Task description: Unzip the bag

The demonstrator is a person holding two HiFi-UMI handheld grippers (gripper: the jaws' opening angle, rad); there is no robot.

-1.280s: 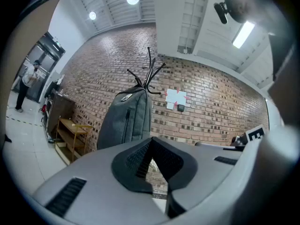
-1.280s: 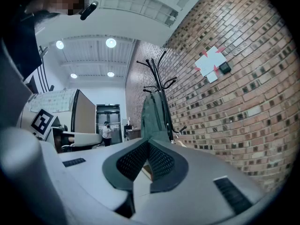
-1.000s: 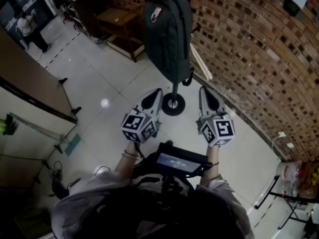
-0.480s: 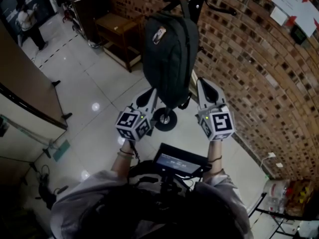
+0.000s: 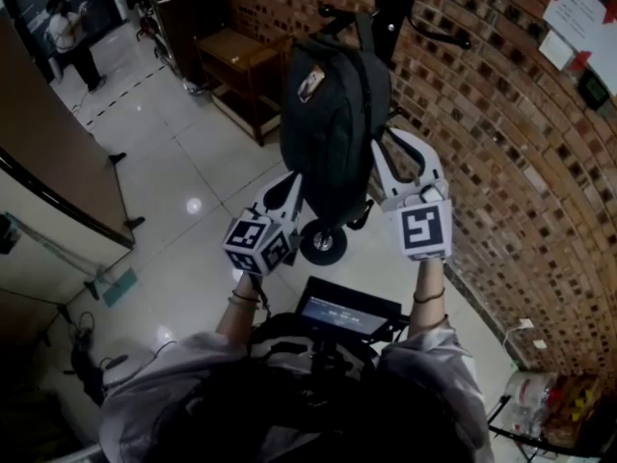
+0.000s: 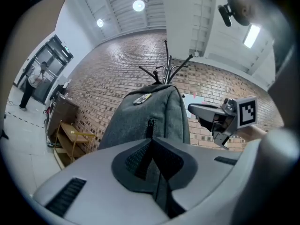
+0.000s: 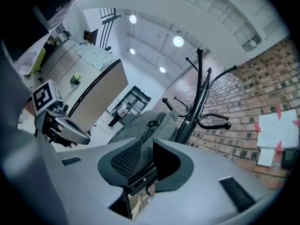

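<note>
A dark grey backpack [image 5: 333, 114] hangs upright from a black coat stand [image 5: 395, 8] against the brick wall. A zip pull [image 6: 151, 124] shows on its front, just beyond my left gripper [image 6: 152, 142]. That left gripper [image 5: 292, 183] is shut and empty, low at the bag's left side. My right gripper [image 5: 399, 148] is raised beside the bag's right edge. Its jaws are opening, with nothing between them. In the right gripper view the backpack [image 7: 140, 125] lies straight ahead of the right gripper [image 7: 146, 146].
The stand's round base [image 5: 323, 242] rests on the white tiled floor [image 5: 174, 162]. A low wooden shelf [image 5: 241, 61] stands at the wall behind the bag. The brick wall [image 5: 501, 133] runs close on the right. A person [image 5: 72, 32] stands far off at the back left.
Both grippers have risen closer to the backpack. The right gripper climbed higher along the bag's right side and its jaws spread apart. The left gripper stayed shut.
</note>
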